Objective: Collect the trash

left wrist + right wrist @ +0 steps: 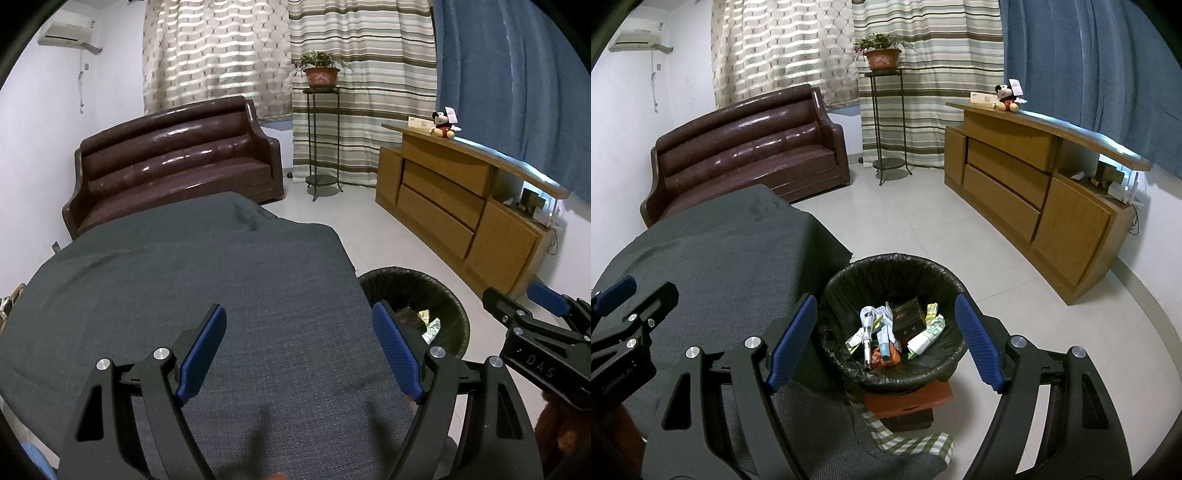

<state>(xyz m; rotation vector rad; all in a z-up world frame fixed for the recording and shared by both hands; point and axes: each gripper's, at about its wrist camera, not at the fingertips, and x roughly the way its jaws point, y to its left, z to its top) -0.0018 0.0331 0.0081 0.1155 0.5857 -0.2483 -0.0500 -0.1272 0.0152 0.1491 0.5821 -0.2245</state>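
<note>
Beside the grey-clothed table [713, 251], on its right, the black-lined bin [894, 380] holds the trash [886, 332], directly beyond the right gripper [886, 343], whose jaws gape empty. The left gripper [299, 350], likewise spread and empty, hovers over the cloth.

— Where is the trash bin [892, 291]?
— Just ahead of the right claw [886, 341], framed between its fingers: round, black-lined, upright.
— And the trash [897, 330]?
— Wrappers, cartons and a dark box heaped inside.
</note>
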